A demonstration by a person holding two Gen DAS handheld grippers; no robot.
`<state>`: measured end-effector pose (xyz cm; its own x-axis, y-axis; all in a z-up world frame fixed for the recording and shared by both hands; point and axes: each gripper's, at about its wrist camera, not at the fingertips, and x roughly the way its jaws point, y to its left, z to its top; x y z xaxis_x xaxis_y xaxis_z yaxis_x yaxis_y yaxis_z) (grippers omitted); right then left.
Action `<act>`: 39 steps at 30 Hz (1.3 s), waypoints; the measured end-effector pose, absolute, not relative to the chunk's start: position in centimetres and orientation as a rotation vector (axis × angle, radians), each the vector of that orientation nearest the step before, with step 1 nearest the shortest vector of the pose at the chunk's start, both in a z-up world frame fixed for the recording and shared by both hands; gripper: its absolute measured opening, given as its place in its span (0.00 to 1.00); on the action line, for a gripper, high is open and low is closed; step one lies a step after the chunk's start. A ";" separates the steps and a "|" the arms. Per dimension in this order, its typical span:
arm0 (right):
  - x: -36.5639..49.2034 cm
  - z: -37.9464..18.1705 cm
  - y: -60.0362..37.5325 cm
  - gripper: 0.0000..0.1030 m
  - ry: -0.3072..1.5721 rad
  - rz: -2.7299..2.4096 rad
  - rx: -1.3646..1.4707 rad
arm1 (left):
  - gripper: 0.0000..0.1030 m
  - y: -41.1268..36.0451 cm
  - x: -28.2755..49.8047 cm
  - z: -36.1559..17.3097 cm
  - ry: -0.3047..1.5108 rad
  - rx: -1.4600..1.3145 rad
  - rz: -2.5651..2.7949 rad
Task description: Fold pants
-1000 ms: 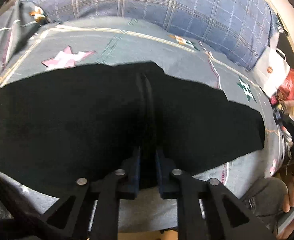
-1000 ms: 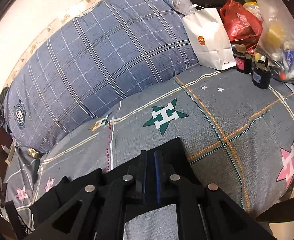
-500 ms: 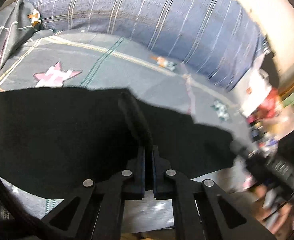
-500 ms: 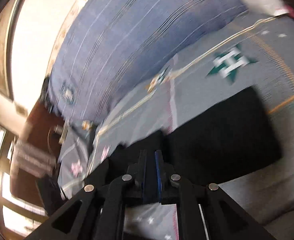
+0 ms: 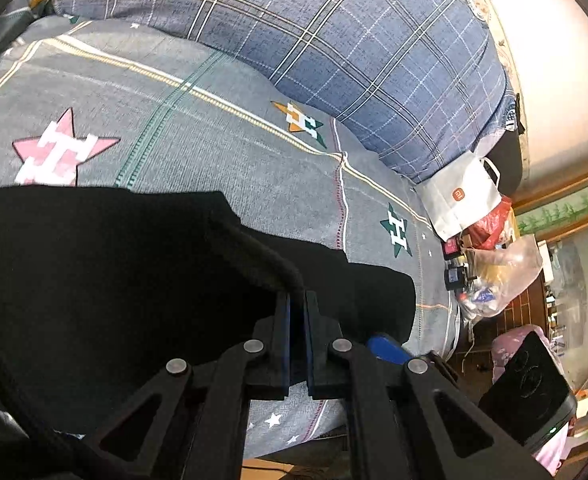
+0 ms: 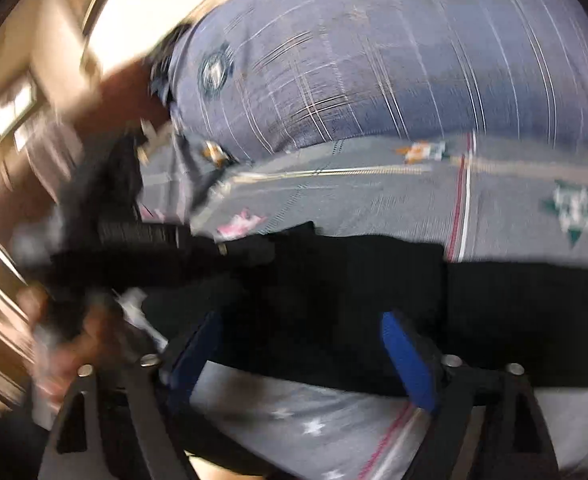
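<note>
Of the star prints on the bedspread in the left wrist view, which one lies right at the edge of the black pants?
The pink star: its lower points meet the far edge of the black pants. The orange-and-green star and the dark green star sit clear of the fabric.

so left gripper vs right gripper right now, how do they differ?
Left gripper: jaws shut, pinching a raised ridge of the black pants. Right gripper: jaws spread wide, blue pads apart, nothing between them, pants lying beyond. The left wrist view is sharp; the right wrist view is motion-blurred. Shared: both point at the same pants on the star-print bedspread.
</note>
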<state>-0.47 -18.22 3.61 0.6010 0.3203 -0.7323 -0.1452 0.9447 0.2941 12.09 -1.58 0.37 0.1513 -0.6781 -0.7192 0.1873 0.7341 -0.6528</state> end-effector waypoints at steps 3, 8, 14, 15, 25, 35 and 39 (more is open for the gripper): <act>1.0 2.6 -16.9 0.34 0.932 0.242 0.096 | 0.05 -1.6 12.3 0.7 1.273 -0.466 -0.670; 2.0 2.3 -16.1 0.30 0.916 0.253 0.065 | 0.05 -2.4 13.0 1.8 1.263 -0.479 -0.688; 1.2 2.8 -20.7 0.06 0.867 0.144 0.286 | 0.05 -8.4 12.9 5.4 1.238 -0.386 -0.804; 0.4 3.2 -22.1 0.06 0.837 0.106 0.358 | 0.05 -10.2 12.7 6.0 1.234 -0.340 -0.833; -6.0 1.1 -31.2 0.06 0.749 -0.302 0.739 | 0.05 -24.6 10.3 6.7 1.209 -0.066 -1.015; -5.5 0.3 -34.7 0.06 0.727 -0.296 0.883 | 0.27 -20.5 11.3 6.2 1.206 -0.085 -0.936; -5.5 0.3 -34.6 0.06 0.722 -0.293 0.887 | 0.56 -10.0 11.2 4.2 1.185 -0.189 -0.723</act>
